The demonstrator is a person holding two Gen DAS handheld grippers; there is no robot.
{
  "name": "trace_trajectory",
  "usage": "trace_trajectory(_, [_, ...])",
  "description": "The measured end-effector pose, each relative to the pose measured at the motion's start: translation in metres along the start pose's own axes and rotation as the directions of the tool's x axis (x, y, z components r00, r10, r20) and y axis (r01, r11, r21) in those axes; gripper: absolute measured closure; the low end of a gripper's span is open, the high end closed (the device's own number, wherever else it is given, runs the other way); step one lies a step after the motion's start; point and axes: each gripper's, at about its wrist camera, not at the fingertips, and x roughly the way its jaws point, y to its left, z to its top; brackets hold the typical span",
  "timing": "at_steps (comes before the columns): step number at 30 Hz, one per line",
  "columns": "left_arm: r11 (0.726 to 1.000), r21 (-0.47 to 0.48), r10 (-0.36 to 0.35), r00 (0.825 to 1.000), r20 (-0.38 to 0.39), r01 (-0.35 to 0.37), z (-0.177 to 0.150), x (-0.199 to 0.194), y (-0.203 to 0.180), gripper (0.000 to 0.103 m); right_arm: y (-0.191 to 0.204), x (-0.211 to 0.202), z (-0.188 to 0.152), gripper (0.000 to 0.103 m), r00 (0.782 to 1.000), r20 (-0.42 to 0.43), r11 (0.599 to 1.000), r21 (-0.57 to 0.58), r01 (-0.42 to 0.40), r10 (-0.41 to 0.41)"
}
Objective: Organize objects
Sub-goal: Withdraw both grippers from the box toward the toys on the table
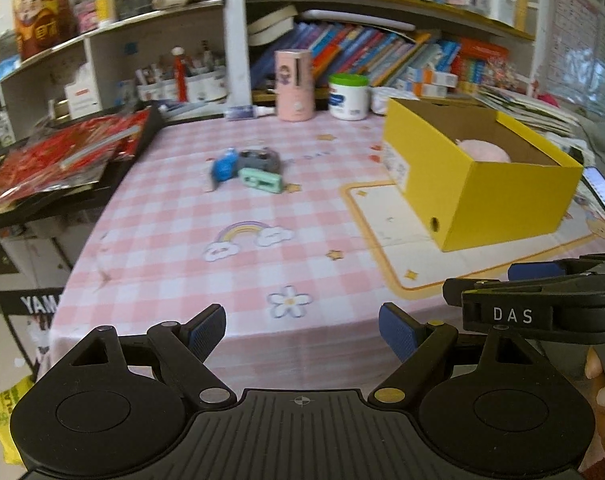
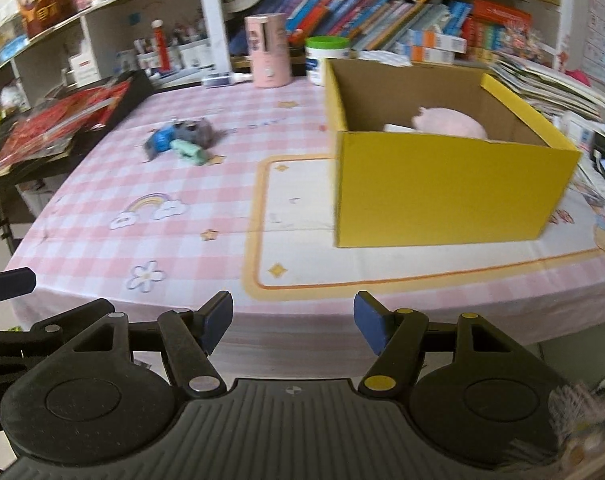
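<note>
1. Pink-and-white checked cloth covers the table (image 1: pixel 174 248), printed with a rainbow (image 1: pixel 246 236), a flower and small stars; I am looking across it from its near edge.
2. My left gripper (image 1: pixel 302 332) hangs over the near edge with its jaws spread wide and nothing between the blue pads (image 1: pixel 206 330).
3. My right gripper (image 2: pixel 292 322) is also at the near edge, jaws apart and empty; in the left wrist view it shows just beside the left gripper, on its right.
4. A small cluster of loose objects lies on the cloth toward the far left part of the table: a blue toy (image 1: pixel 224 166), a grey toy (image 1: pixel 260 160) and a mint-green piece (image 1: pixel 260 180), all touching or nearly so. Blur keeps me from saying what each one is.
5. The yellow box (image 2: pixel 442 196) stands open on the right side of the table, on a cream panel with an orange border (image 2: pixel 302 240).
6. Inside the box I can see a pink plush thing (image 2: pixel 450 122) with something white beside it.
7. Along the far edge stand a pink cylinder (image 1: pixel 294 86) and a white jar with a green lid (image 1: pixel 348 96), near each other.
8. A phone (image 1: pixel 602 190) with a lit screen lies by the right edge, beyond the box.
9. Red packets (image 1: pixel 62 156) are piled on a black stand off the left edge.
</note>
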Motion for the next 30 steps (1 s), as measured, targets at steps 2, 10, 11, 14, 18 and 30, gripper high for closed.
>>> trace_trajectory(2, [1.0, -0.01, 0.012, 1.0, 0.005, -0.012, -0.001, -0.003, 0.007, 0.017, 0.008, 0.001, 0.001, 0.038, 1.0, 0.003, 1.0, -0.014, -0.01, 0.01])
trace_trajectory(10, [0.999, -0.029, 0.035, 0.999, 0.021, -0.034, -0.002, -0.007, 0.028, 0.017, 0.032, 0.001, 0.005, 0.036, 0.999, 0.02, 0.999, -0.045, -0.03, 0.03])
trace_trajectory(11, [0.999, -0.032, 0.037, 0.999, 0.021, -0.037, -0.003, -0.008, 0.031, 0.017, 0.034, 0.002, 0.006, 0.036, 0.999, 0.02, 0.998, -0.047, -0.031, 0.032])
trace_trajectory(14, [0.998, -0.044, 0.048, 0.999, 0.022, -0.047, -0.005, -0.009, 0.039, 0.017, 0.043, 0.003, 0.008, 0.036, 0.999, 0.018, 0.997, -0.06, -0.041, 0.042])
trace_trajectory(18, [0.995, -0.071, 0.066, 0.998, 0.02, -0.065, -0.005, -0.01, 0.05, 0.017, 0.056, 0.005, 0.01, 0.035, 0.998, 0.017, 0.995, -0.086, -0.058, 0.06])
trace_trajectory(30, [0.992, -0.095, 0.083, 0.997, 0.003, -0.083, -0.001, 0.002, 0.06, 0.017, 0.07, 0.021, 0.02, 0.034, 0.996, -0.004, 0.988, -0.125, -0.087, 0.087])
